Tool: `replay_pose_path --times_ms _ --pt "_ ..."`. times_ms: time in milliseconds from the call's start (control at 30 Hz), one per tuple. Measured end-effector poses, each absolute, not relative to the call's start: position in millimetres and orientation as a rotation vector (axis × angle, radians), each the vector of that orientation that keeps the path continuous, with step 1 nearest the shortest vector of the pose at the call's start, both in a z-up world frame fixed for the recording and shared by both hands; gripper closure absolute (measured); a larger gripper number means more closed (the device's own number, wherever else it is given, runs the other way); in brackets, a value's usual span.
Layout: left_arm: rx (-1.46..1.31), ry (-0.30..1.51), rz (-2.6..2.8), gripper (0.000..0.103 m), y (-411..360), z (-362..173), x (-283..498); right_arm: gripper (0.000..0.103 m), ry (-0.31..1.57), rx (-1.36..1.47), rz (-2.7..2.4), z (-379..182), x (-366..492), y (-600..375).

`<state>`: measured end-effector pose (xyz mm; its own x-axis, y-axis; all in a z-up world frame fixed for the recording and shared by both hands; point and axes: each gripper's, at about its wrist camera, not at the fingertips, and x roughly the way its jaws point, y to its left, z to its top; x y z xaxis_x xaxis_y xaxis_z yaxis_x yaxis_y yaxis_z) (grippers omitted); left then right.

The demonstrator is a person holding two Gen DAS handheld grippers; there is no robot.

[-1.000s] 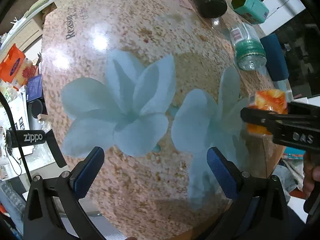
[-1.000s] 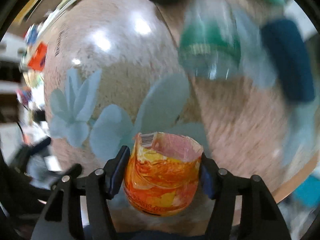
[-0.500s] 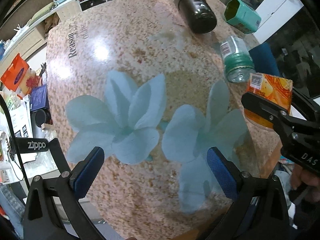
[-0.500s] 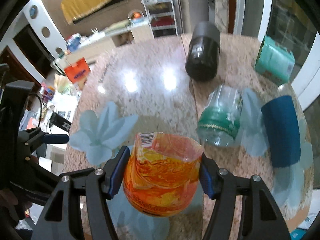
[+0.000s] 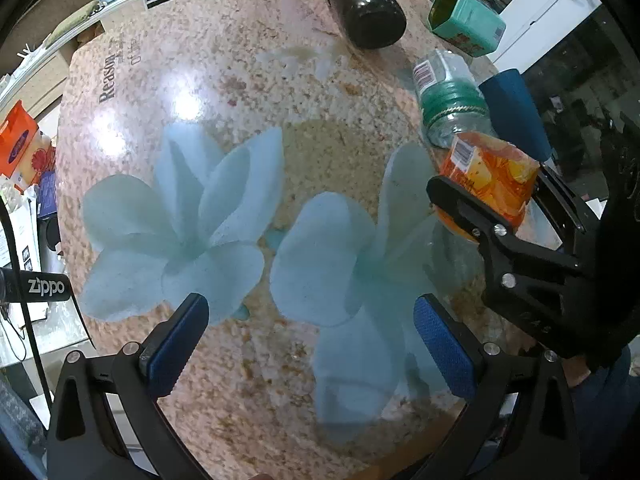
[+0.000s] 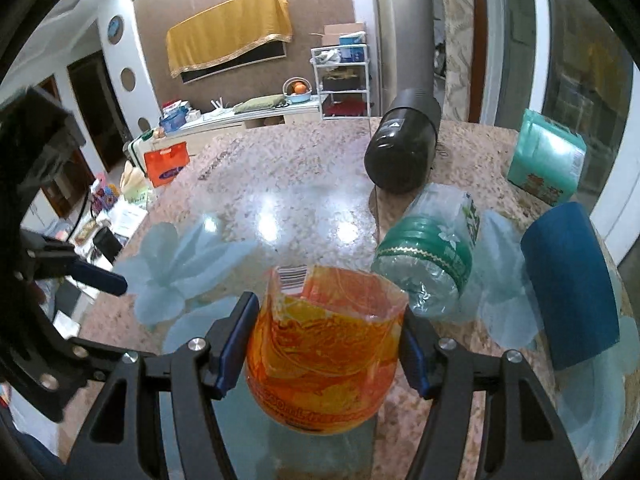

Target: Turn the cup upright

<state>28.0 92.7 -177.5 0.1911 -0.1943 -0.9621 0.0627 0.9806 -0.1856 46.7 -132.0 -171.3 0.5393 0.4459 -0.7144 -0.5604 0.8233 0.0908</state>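
The orange and yellow plastic cup [image 6: 324, 360] sits between the fingers of my right gripper [image 6: 326, 344], which is shut on it. The cup is upright with its open mouth up, low over the flowered table near its right side. It also shows in the left wrist view [image 5: 486, 182], held by the right gripper [image 5: 488, 196]. My left gripper [image 5: 308, 344] is open and empty, over the near edge of the table [image 5: 240, 92].
On the table's far right lie a black cylinder [image 6: 404, 152], a teal box [image 6: 546, 160], a clear green-labelled bottle [image 6: 430, 256] and a dark blue cup [image 6: 570, 284]. Shelves and clutter stand beyond the left edge.
My right gripper has turned the cup from tilted down toward level and upright, and lowered it toward the table. The left gripper has drawn back a little and stayed open.
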Motion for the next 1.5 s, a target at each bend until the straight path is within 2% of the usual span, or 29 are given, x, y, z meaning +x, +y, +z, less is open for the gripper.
replay_pose_path --times_ms 600,667,733,900,1233,1500 --pt "-0.088 1.399 -0.195 0.000 85 -194 19 0.040 0.859 -0.180 0.645 -196 39 -129" --pt "-0.092 1.396 -0.193 0.000 87 -192 17 0.035 0.864 -0.171 0.641 -191 39 -128" --pt "-0.075 1.387 -0.189 0.000 90 -184 14 0.018 0.861 -0.151 0.628 -179 39 -130" --pt "-0.044 1.342 -0.207 0.000 88 -157 14 0.000 0.879 -0.086 0.574 -137 40 -139" --pt "-0.009 1.224 -0.226 0.000 74 -89 14 0.000 0.997 -0.174 0.334 -68 32 -156" --pt "0.003 1.202 -0.137 0.000 53 -65 18 0.000 1.080 -0.179 0.302 -56 34 -179"
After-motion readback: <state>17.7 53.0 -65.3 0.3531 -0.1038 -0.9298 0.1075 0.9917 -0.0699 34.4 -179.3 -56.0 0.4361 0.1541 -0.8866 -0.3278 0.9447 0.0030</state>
